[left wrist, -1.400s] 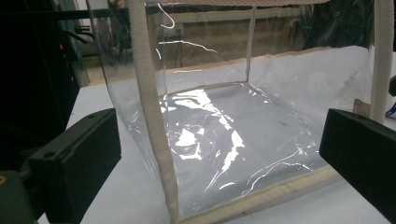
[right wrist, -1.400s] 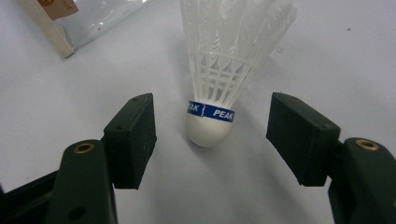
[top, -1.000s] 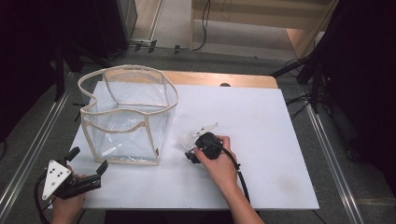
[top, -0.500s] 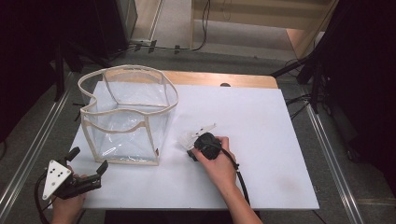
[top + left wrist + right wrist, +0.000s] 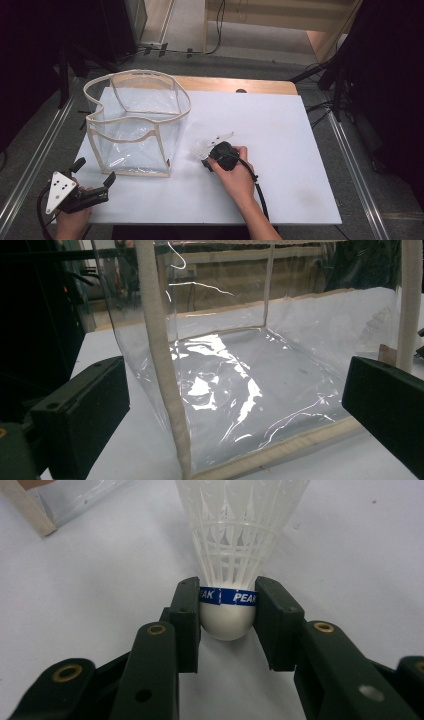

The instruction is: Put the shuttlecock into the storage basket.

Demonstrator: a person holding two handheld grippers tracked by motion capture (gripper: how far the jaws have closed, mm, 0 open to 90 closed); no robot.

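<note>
Right gripper (image 5: 227, 612) clamps the white shuttlecock (image 5: 235, 545) by its cork on the white table (image 5: 300, 150), barely moved over the last second, suggesting the grasp has settled; left gripper (image 5: 95, 187) rests open facing the clear bag (image 5: 135, 125)

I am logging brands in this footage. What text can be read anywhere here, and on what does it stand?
"PEAK", white on the blue band around the cork of the shuttlecock held in the right gripper; it shows whole once.
"AK", the cut-off end of the same word, on that band by the left jaw.
No text can be read on the clear bag.
</note>
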